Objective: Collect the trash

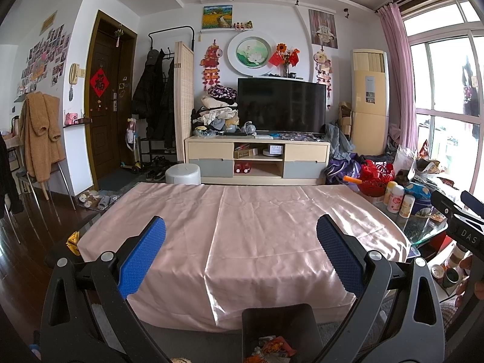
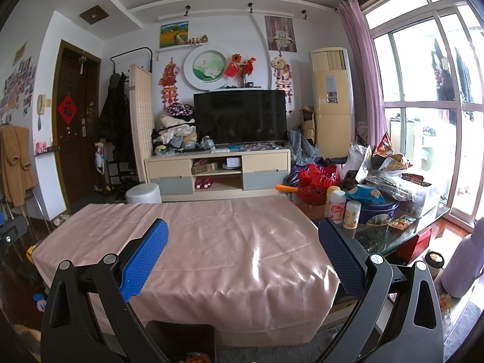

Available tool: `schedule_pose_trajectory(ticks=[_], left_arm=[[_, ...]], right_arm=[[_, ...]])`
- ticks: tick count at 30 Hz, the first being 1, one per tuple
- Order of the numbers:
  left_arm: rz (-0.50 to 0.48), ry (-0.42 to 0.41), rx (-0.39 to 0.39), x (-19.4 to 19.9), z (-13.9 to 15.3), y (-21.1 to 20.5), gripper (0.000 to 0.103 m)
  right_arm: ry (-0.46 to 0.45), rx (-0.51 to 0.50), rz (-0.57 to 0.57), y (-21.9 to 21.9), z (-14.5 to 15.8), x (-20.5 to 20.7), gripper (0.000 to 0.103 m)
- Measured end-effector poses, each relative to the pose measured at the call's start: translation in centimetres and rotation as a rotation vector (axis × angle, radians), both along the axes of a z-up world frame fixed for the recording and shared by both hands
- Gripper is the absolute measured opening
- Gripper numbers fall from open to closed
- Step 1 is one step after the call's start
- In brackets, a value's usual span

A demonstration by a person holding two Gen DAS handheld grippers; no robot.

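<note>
My left gripper point(image 1: 241, 251) is open above a table draped in pink cloth point(image 1: 242, 236), nothing between its blue pads. Below it, at the table's near edge, a dark bin point(image 1: 281, 323) holds crumpled orange and white wrappers point(image 1: 273, 349). A gold wrapper point(image 1: 72, 242) lies off the cloth's left corner. My right gripper point(image 2: 243, 252) is also open and empty over the same cloth point(image 2: 211, 242), with the bin point(image 2: 181, 338) low in its view. The right gripper's black body point(image 1: 462, 227) shows at the left wrist view's right edge.
The glass end of the table carries bottles point(image 2: 345, 208), a blue tin point(image 2: 378, 211), a red basket point(image 2: 317, 184) and snack bags point(image 2: 387, 163). A lilac flask point(image 2: 466, 260) stands at the right. A white stool point(image 1: 183, 174) and TV cabinet point(image 1: 257, 160) lie beyond the table.
</note>
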State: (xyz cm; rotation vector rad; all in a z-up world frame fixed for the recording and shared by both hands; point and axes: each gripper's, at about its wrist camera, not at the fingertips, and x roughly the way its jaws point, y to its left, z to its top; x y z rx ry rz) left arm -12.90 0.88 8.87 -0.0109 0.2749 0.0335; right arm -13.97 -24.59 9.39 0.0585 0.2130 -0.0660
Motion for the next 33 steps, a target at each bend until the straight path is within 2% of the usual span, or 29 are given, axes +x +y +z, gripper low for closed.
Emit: schedule_pose_trajectory(ticks=[6,11,24,33], left_arm=[[0.025,0.037,0.021,0.3,-0.2,-0.1,0.095],[-0.026,0.089,-0.045,1.0,-0.4,0.5,0.095],[-0.033,0.061,-0.029,0.8,-0.5,0.6,0.095],[0.031,0.051,0.012,0.9,-0.1,0.6,0.095]], right_arm=[[0.009,-0.007,0.0,0.0,-0.3,0.0,0.1],[0.022,-0.003,-0.001,0.3,-0.7,-0.1,0.1],[0.037,0.004,0.001,0.9,-0.9,-0.2,0.1],[0.039,0.004,0.0,0.9,-0.8,-0.2,0.1]])
